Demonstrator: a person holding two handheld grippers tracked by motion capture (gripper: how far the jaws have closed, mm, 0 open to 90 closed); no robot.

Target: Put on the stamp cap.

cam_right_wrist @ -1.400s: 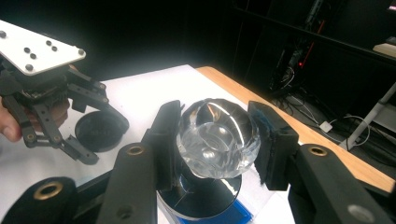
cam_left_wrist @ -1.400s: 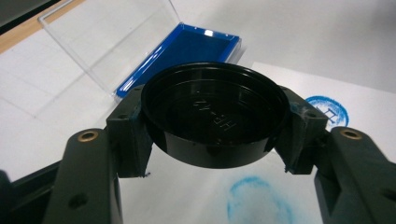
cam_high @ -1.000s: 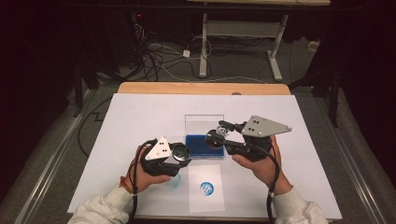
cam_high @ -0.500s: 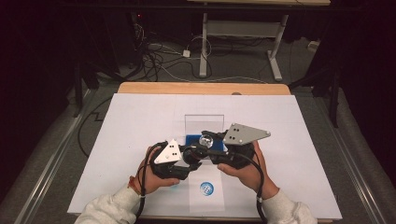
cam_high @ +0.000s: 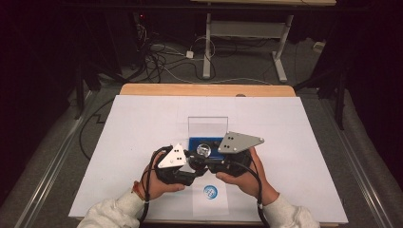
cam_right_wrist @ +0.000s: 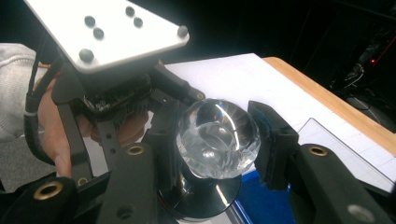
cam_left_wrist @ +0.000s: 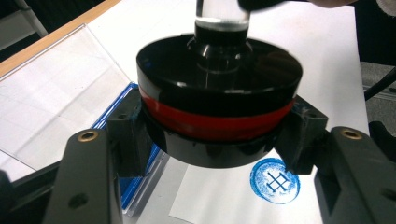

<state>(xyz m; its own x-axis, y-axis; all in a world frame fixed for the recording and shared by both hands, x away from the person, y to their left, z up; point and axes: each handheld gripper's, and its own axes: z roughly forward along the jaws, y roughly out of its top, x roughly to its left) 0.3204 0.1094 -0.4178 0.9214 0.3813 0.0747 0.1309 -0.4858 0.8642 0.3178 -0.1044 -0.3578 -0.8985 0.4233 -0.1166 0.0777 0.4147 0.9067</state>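
Gripping the stamp (cam_left_wrist: 219,100), left fingers (cam_left_wrist: 123,135) clamp its base, right fingers (cam_right_wrist: 273,140) its knob.

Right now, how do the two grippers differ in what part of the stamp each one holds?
The left gripper clamps the stamp's wide black base with the red band; the right gripper closes on its clear round knob. The left gripper's jaws stand wide apart around the base; the right gripper's jaws stand closer together. Both hold the same stamp above the white paper.
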